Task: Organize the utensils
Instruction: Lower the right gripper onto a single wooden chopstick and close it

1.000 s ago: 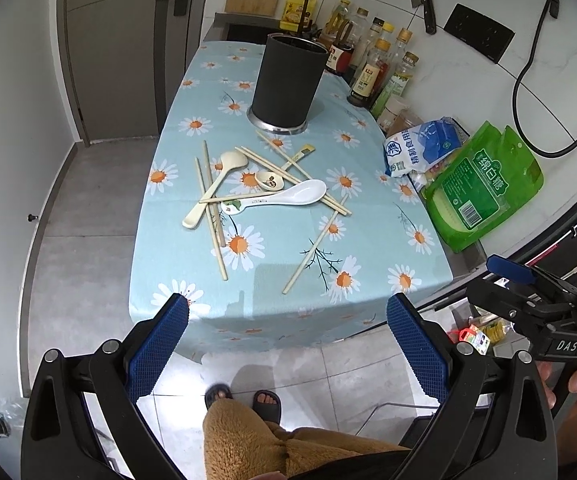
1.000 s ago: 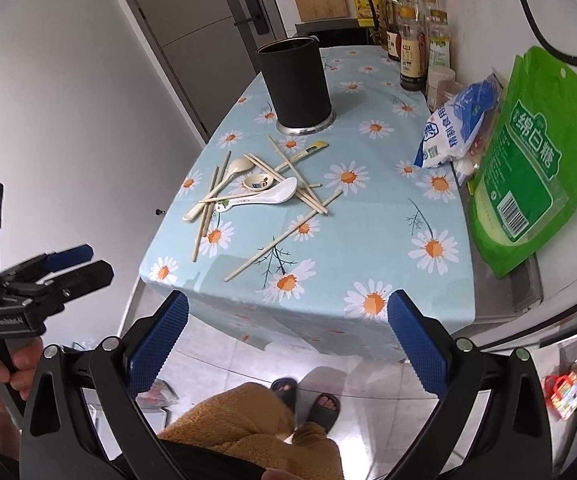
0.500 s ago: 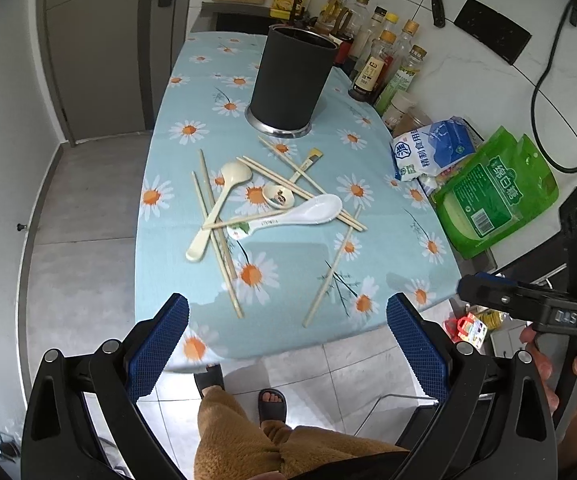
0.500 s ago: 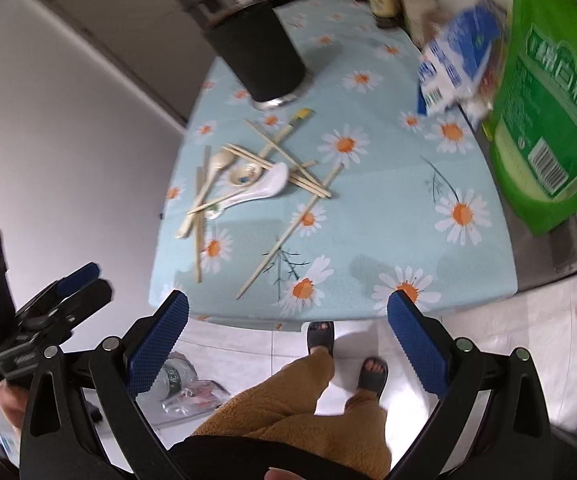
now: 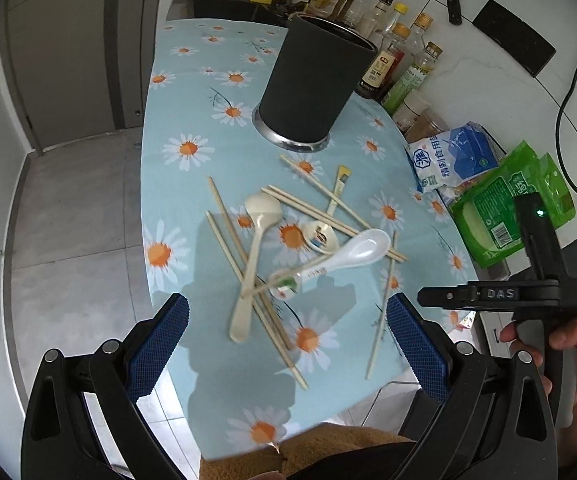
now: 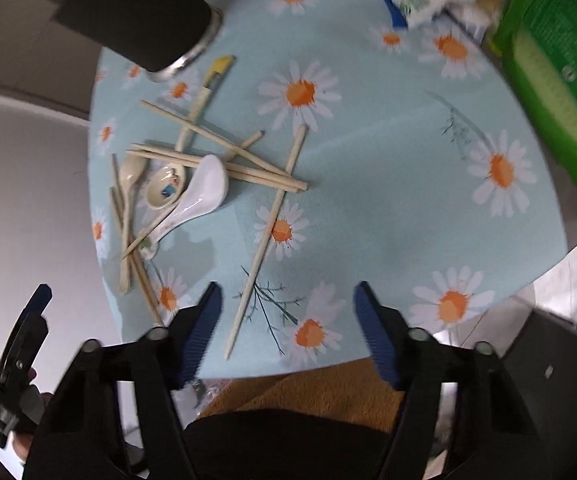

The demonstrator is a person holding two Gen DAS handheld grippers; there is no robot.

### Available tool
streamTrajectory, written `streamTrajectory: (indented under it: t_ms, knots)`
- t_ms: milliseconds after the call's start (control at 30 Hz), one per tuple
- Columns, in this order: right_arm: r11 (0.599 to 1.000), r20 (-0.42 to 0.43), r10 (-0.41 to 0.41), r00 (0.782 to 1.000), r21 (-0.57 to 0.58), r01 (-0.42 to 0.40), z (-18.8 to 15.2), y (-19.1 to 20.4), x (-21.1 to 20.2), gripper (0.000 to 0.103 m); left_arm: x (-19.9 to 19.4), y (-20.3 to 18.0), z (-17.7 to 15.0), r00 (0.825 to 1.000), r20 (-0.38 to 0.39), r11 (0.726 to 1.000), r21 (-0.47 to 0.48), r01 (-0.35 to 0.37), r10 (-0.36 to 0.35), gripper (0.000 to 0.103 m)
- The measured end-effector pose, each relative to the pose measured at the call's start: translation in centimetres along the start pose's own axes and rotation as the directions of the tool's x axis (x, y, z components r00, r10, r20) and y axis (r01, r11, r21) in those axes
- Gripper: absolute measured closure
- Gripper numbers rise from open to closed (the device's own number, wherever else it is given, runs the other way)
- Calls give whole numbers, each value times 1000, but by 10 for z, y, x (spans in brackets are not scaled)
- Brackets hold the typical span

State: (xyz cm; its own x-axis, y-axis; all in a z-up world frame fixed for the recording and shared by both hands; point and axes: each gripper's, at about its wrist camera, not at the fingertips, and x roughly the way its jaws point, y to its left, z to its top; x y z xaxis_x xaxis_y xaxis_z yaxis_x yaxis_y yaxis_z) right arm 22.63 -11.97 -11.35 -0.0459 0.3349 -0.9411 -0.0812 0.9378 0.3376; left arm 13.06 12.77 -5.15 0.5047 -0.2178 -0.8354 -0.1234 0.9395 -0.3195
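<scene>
Several wooden chopsticks lie scattered on the daisy tablecloth (image 5: pixel 184 92) with a white ceramic spoon (image 5: pixel 344 258), a cream spoon (image 5: pixel 254 256) and a small patterned spoon (image 5: pixel 320 236). Behind them stands the black utensil holder (image 5: pixel 314 84). My left gripper (image 5: pixel 288 352) hangs open above the pile's near end, holding nothing. My right gripper (image 6: pixel 286 332) points steeply down with its jaws closing. The near end of a lone chopstick (image 6: pixel 268 232) lies below and between its fingers, untouched. The white spoon (image 6: pixel 196 196) and the holder (image 6: pixel 136 12) lie to its left.
Sauce bottles (image 5: pixel 388 64), a blue-white salt bag (image 5: pixel 452 160) and a green bag (image 5: pixel 508 208) line the right side by the wall. A yellow-tipped tool (image 5: pixel 338 190) lies among the chopsticks. The table's near edge meets a person's brown trousers (image 6: pixel 328 388).
Both grippers have come forward and down over the table's near edge. The right one has rolled, tipped steeply down, and its jaws have narrowed.
</scene>
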Motion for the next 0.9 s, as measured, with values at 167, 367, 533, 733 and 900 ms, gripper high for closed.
streamTrajectory:
  t_ms: [167, 367, 533, 733, 900]
  knots:
    - [997, -45, -46, 998, 55, 48, 19, 9, 19, 53, 16, 25, 10, 999, -27, 1000, -6, 28, -29, 7]
    - [988, -72, -80, 994, 128, 89, 30, 14, 31, 66, 29, 46, 15, 997, -61, 999, 9, 53, -52, 7]
    - [974, -50, -160, 986, 152, 166, 34, 22, 33, 74, 36, 56, 19, 993, -81, 996, 14, 88, -87, 7]
    - [948, -39, -294, 955, 113, 296, 35, 44, 40, 84, 45, 59, 25, 988, -105, 992, 46, 116, -111, 7]
    - [933, -41, -330, 943, 141, 332, 35, 56, 45, 96, 48, 61, 30, 985, -112, 988, 57, 140, -133, 7]
